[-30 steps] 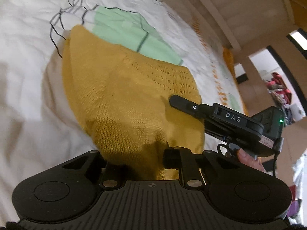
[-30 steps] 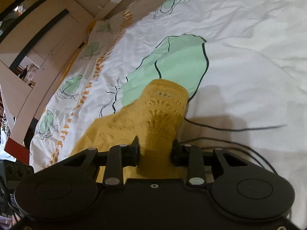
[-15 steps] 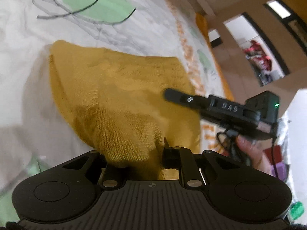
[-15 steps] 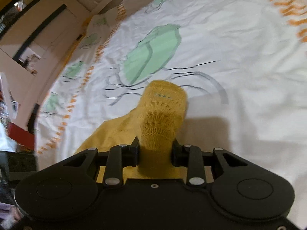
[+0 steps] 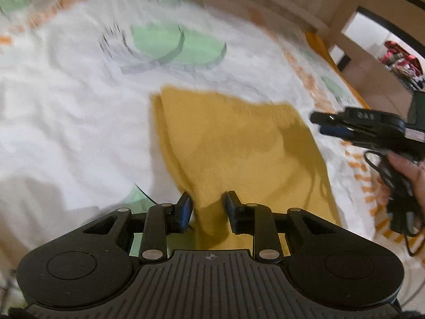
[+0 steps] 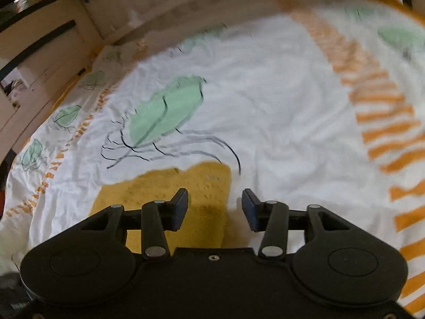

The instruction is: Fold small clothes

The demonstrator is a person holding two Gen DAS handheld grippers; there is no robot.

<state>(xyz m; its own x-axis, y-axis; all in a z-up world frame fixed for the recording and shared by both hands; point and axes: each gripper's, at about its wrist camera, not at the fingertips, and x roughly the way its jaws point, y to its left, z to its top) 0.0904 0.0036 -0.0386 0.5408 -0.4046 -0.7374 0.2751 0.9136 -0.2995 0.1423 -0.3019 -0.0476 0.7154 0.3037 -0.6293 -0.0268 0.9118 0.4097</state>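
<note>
A mustard-yellow knitted garment (image 5: pixel 233 143) lies folded on the white printed bedsheet (image 5: pixel 66 122). Its near corner rises between the fingers of my left gripper (image 5: pixel 208 207), whose jaws are opening; the blue pad on the left finger shows bare beside the knit. In the right wrist view the garment (image 6: pixel 170 188) lies flat under my right gripper (image 6: pixel 215 207). Those jaws are opening too, and nothing is between them. The right gripper (image 5: pixel 320 123) also shows in the left wrist view, hovering past the garment's right edge in a person's hand (image 5: pixel 409 170).
The sheet carries green leaf prints (image 6: pixel 164 111) and an orange dashed border (image 6: pixel 382 111). A wooden bed frame (image 6: pixel 47 61) runs along the far side. A black cable (image 5: pixel 393 186) hangs from the hand. A doorway to another room (image 5: pixel 385 45) opens at the right.
The right gripper let go of the bunched knit and spread its jaws; the garment now lies flat. The left gripper swung sideways and its jaws widened around the corner.
</note>
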